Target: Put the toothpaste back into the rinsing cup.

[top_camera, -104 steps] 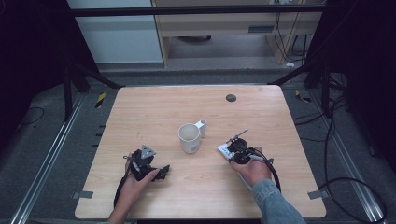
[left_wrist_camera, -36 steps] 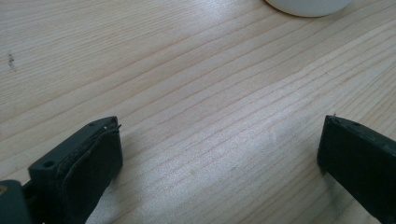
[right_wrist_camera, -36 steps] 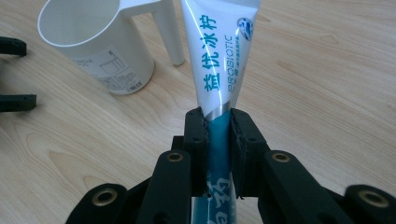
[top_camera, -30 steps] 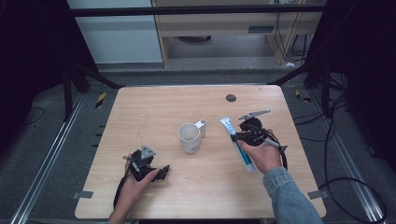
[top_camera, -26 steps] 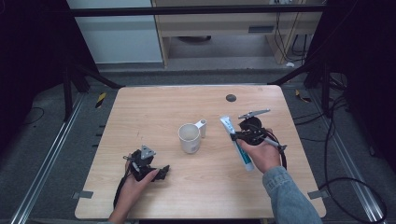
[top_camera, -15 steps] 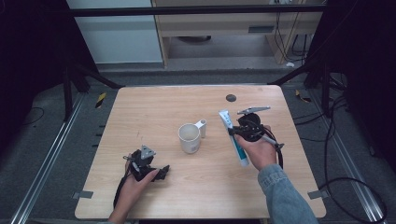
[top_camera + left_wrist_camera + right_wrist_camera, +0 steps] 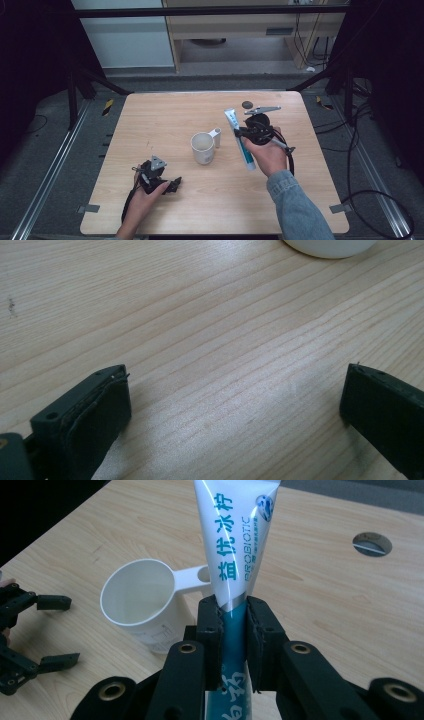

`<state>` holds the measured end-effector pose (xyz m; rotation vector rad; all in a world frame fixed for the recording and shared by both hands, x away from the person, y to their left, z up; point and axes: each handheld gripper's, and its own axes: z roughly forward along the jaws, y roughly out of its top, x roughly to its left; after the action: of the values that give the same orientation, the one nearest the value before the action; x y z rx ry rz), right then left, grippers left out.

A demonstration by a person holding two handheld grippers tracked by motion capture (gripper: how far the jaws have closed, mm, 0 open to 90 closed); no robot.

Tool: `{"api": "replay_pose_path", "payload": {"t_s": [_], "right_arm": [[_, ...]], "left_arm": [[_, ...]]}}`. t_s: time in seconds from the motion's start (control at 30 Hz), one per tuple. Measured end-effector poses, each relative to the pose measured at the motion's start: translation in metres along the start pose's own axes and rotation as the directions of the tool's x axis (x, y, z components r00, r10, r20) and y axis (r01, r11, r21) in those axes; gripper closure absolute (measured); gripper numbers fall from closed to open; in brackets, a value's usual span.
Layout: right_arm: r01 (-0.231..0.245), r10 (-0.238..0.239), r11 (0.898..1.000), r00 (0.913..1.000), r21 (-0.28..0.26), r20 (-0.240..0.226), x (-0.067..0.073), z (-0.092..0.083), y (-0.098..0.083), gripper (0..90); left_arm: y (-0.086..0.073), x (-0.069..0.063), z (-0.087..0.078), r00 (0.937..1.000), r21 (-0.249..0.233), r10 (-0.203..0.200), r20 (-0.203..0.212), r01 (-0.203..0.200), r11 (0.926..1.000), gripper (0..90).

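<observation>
Right now the right gripper (image 7: 243,134) has its jaws clamped on a toothpaste tube (image 7: 240,140), holding it off the desk (image 7: 165,115) just to the right of the white mug (image 7: 203,148). From above, the tube runs as a long slanted strip, its white end pointing toward the far edge and its teal end down by the person's right hand (image 7: 267,155). The right gripper view adds the detail: the tube (image 7: 235,555) is pinched where white turns to teal, printed lettering runs along it, and the mug (image 7: 142,602) shows its hollow inside and its handle reaching toward the tube. A round hole (image 7: 372,543) in the desk sits beyond.

The left gripper (image 7: 161,181) rests low on the near left of the desk, well apart from the mug. Its own view shows the jaws spread wide over bare wood, with the mug's base (image 7: 330,246) at the top edge.
</observation>
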<state>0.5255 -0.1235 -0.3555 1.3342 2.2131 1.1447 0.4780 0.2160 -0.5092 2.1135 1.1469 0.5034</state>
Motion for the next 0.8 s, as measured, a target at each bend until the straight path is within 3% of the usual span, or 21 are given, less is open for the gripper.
{"api": "replay_pose_path", "payload": {"t_s": [0.5, 0.8], "right_arm": [[0.014, -0.015, 1.000, 0.9998, -0.021, -0.015, 0.013, 0.004, 0.018, 78.4], [0.034, -0.036, 0.998, 0.9988, -0.047, -0.034, 0.025, 0.009, 0.038, 78.4]], "left_arm": [[0.000, 0.000, 0.000, 1.0000, 0.000, 0.005, 0.000, -0.005, 1.0000, 0.0], [0.000, 0.001, 0.000, 1.0000, 0.001, 0.005, 0.002, -0.005, 1.0000, 0.0]]}}
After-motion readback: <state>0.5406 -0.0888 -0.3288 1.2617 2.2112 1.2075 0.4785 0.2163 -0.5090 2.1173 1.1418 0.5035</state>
